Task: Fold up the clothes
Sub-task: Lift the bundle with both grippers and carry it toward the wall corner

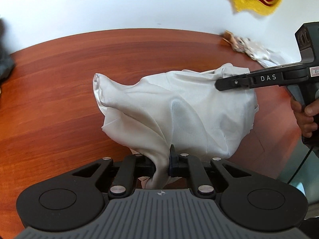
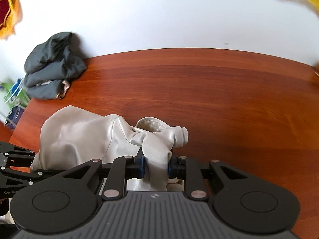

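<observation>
Over the glossy reddish wood-grain table (image 2: 209, 91), a satiny pale-grey garment (image 1: 179, 111) hangs bunched (soft, rounded folds), pinched at one end by the left gripper (image 1: 161, 165) and at the other by the right gripper (image 2: 155, 167). Crumpled dark-grey clothing (image 2: 51, 65) sits at the table's far edge.

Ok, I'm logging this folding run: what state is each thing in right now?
Left gripper: shut on the white garment.
Right gripper: shut on the white garment.
White garment: bunched, unfolded, held at two points over the table.
Dark garment: crumpled heap at the table's far edge, untouched.
Table: wooden, mostly bare.
</observation>
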Available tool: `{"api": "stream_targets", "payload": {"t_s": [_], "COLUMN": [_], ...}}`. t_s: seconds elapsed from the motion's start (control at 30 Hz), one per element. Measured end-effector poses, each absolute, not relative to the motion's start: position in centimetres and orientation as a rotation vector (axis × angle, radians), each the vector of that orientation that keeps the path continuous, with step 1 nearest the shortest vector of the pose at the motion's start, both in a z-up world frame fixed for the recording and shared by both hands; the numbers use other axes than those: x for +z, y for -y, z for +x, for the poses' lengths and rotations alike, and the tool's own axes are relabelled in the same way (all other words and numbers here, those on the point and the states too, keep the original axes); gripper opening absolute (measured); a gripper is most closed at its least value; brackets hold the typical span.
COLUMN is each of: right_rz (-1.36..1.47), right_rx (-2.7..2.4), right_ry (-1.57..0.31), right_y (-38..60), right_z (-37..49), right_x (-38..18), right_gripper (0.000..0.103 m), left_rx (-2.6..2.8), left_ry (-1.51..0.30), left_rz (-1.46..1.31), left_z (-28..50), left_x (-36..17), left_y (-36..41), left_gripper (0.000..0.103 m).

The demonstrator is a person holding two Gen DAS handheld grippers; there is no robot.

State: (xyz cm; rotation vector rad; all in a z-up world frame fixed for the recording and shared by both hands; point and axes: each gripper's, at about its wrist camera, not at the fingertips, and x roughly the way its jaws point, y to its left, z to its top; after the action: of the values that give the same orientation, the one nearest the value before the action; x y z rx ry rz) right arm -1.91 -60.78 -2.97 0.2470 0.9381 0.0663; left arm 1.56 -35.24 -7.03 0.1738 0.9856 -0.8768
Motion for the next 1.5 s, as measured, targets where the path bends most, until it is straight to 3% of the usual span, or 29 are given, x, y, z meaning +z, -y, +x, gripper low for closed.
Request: {"api": "stream_targets", "payload": {"t_s": [0.5, 0.8, 1.5], "right_rz": [0.247, 0.230, 0.230], "right_rx": [-0.029, -0.092, -0.139], "right_ry": [-0.890, -0.866, -0.861], "right_y": [73.4, 86.5, 111.2], "right_z": [-13.7, -20.6, -21.0], "right_x": [-1.6, -0.5, -0.7], "right_gripper": [0.023, 0.023, 0.023], "left_rx": [-0.901, -0.946, -0.996], "left_ry": [-0.921, -0.877, -0.889], "left_rz": [0.183, 0.179, 0.177], "left_z": [-9.6, -15.7, -14.4], "left_x": [-7.1, -7.5, -6.4], "left_y": [49.9, 60.3, 84.6], "left_gripper": [0.013, 0.013, 0.013]}}
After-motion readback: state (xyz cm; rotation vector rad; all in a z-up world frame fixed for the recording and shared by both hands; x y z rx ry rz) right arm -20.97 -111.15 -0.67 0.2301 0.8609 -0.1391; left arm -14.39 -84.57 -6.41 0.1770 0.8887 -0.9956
